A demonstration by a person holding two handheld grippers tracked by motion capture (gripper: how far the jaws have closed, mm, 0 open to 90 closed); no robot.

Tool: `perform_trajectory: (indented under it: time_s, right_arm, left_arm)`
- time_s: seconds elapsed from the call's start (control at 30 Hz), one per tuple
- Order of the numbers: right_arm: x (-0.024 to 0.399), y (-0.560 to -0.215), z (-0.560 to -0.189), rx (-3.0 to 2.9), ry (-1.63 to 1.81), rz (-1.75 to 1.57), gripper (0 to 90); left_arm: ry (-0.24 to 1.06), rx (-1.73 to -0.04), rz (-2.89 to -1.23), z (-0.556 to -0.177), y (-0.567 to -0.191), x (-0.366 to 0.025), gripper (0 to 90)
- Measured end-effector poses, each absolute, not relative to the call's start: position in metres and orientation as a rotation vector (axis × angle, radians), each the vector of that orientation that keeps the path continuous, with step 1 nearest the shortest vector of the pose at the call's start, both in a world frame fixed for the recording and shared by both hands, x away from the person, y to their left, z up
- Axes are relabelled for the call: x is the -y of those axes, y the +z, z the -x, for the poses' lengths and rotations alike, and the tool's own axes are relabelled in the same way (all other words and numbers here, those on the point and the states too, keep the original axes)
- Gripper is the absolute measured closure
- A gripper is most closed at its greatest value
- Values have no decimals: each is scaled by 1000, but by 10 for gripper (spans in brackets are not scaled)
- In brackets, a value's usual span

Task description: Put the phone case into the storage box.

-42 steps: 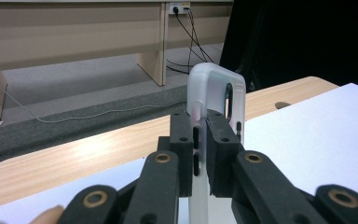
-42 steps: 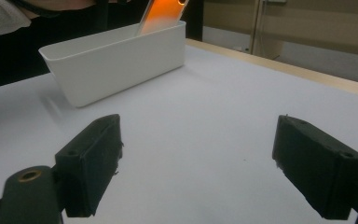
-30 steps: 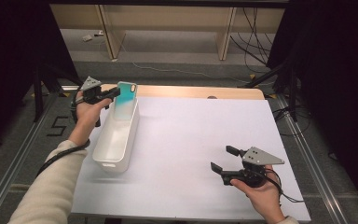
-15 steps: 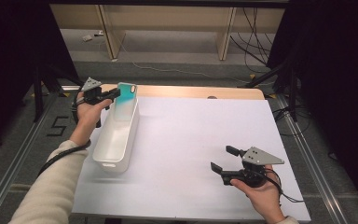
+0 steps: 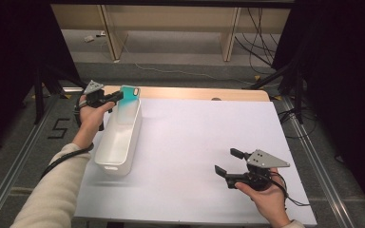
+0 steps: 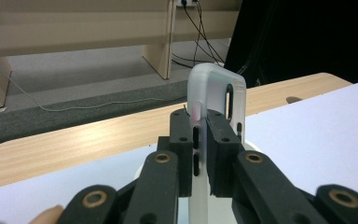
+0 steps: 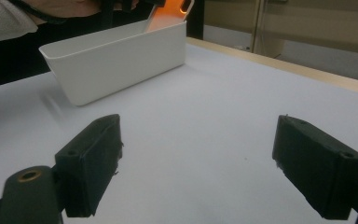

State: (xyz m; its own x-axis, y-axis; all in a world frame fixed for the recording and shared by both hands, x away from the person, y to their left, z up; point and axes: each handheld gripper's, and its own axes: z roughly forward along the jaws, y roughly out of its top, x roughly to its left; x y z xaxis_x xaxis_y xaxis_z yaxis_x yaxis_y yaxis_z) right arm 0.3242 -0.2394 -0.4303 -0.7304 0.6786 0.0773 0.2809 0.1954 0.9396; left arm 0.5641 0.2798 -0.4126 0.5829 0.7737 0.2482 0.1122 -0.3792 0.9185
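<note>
I have the left gripper (image 5: 116,96) clamped on a phone case (image 5: 128,100), its pads pressing the two faces of the case near one long edge. In the left gripper view the case (image 6: 213,93) rises upright between my jaws, its translucent rounded corner and camera cutout standing clear above the pads (image 6: 182,140). From above, the case looks teal and stands tilted at the far end of the white plastic bin (image 5: 119,142), its lower part down inside the bin. Whether it touches the bin's floor I cannot tell. The rest of the bin's inside looks bare. In the right gripper view the bin (image 7: 121,63) sits well ahead with the case (image 7: 168,14) showing orange above its far rim. My right gripper (image 5: 230,164) hovers over the white table cover (image 5: 195,133), jaws spread wide, nothing between them, well apart from the bin.
</note>
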Motion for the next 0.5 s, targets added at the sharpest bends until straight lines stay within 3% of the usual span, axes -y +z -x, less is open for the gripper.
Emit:
perform_trajectory:
  time_s: [0.5]
  right_arm:
    - [238,-431,-324,-2131,1566,-907,169]
  left_arm:
    - [856,-722,-1841,-564,-414,-282,818]
